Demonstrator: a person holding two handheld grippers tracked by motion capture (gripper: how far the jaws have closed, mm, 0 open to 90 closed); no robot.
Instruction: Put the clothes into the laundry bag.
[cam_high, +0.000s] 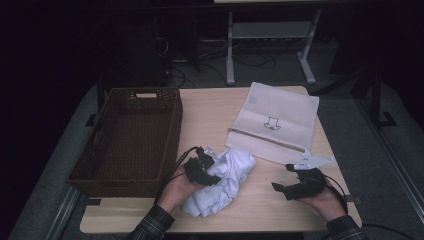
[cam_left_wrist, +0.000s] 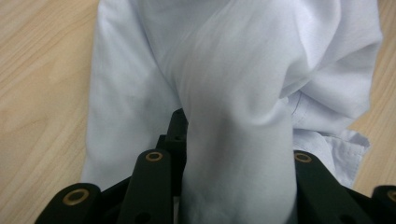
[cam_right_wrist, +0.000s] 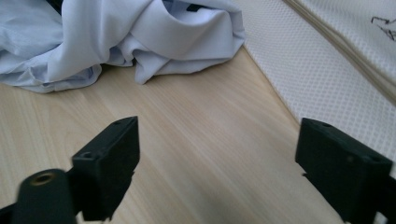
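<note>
A crumpled white garment (cam_high: 227, 187) lies at the front middle of the wooden table (cam_high: 210, 115). My left gripper (cam_high: 205, 170) rests on the garment's left side, held in a hand. In the left gripper view a thick fold of the garment (cam_left_wrist: 233, 56) is bunched between the black jaws of that gripper (cam_left_wrist: 236, 144) and is pinched there. My right gripper (cam_high: 284, 177) hovers at the front right with its jaws wide apart. In the right gripper view its jaws (cam_right_wrist: 217, 158) frame bare wood, with the garment (cam_right_wrist: 93, 37) farther off at the upper left.
A dark woven basket (cam_high: 172, 135) stands along the table's left side. A flat white zip bag (cam_high: 277, 122) with a small printed figure lies at the back right, its edge (cam_right_wrist: 336, 60) close to my right gripper. Desk legs and cables are on the floor behind.
</note>
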